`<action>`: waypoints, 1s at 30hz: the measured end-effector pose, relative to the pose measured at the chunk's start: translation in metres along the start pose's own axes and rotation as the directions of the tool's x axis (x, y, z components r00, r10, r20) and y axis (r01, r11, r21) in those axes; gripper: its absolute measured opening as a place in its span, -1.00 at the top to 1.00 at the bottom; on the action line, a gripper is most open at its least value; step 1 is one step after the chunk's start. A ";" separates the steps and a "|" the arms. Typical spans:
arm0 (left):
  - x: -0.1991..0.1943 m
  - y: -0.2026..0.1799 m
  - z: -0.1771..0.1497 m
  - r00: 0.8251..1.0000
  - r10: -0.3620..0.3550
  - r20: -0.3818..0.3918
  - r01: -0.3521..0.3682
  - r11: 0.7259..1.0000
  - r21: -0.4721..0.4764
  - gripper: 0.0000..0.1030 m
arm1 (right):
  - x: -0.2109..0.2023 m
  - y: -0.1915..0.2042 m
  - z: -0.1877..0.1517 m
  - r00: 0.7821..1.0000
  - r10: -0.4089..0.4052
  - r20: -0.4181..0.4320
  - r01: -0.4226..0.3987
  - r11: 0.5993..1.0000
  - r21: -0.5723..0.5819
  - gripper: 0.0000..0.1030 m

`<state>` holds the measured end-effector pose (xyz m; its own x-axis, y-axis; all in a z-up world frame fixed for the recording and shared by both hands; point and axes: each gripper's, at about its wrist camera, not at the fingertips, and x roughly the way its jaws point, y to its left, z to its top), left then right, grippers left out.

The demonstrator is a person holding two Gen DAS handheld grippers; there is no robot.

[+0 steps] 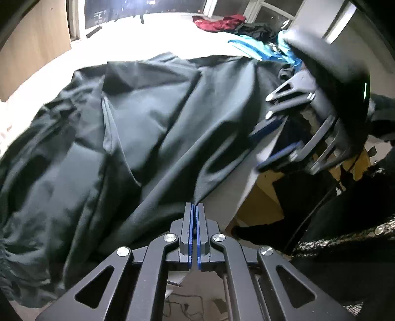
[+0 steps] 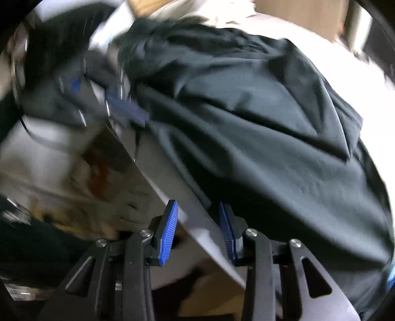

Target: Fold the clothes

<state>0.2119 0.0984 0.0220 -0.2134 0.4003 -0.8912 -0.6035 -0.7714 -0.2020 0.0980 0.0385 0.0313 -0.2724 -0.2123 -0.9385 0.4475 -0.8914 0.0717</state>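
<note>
A dark green garment (image 1: pixel 148 128) lies crumpled over a white table (image 1: pixel 153 32). At the near edge my left gripper (image 1: pixel 194 206) is shut on a pinch of the garment's hem, which rises in a taut fold to the jaws. To the right, my right gripper (image 1: pixel 256 150) hovers over the table's edge, its blue pads (image 1: pixel 269 127) apart. The right wrist view is blurred. There the right gripper (image 2: pixel 198 203) stands open above the table's rim (image 2: pixel 202 229), nothing between its fingers, the garment (image 2: pixel 259 123) just to its right. The left gripper (image 2: pixel 128 111) appears at the upper left.
At the table's far right lie a red garment (image 1: pixel 219 22), a black one (image 1: pixel 254 29) and a teal one (image 1: pixel 256 49). Beyond the near edge are a wooden cabinet (image 1: pixel 259 205) and a person's dark patterned clothing (image 1: pixel 345 237). A window (image 1: pixel 138 7) is behind.
</note>
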 end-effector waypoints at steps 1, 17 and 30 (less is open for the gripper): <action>-0.003 -0.001 0.001 1.000 0.008 0.002 -0.008 1.000 0.009 0.98 | 0.002 0.004 0.000 0.999 -0.037 0.007 0.037 0.999 -0.023 0.33; -0.022 -0.004 -0.017 0.998 0.009 -0.068 -0.013 0.998 -0.058 0.82 | -0.067 -0.160 0.019 0.995 -0.080 0.052 0.060 0.946 0.319 0.48; 0.009 0.057 0.156 0.945 0.322 0.053 -0.321 0.947 -0.018 0.06 | -0.068 -0.256 0.001 0.996 -0.087 0.017 0.075 0.929 0.362 0.44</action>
<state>0.0553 0.1352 0.0658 -0.4365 0.1564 -0.8860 -0.4892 -0.8677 0.0878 0.0010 0.2810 0.0766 -0.3246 -0.1407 -0.9353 0.0875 -0.9891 0.1184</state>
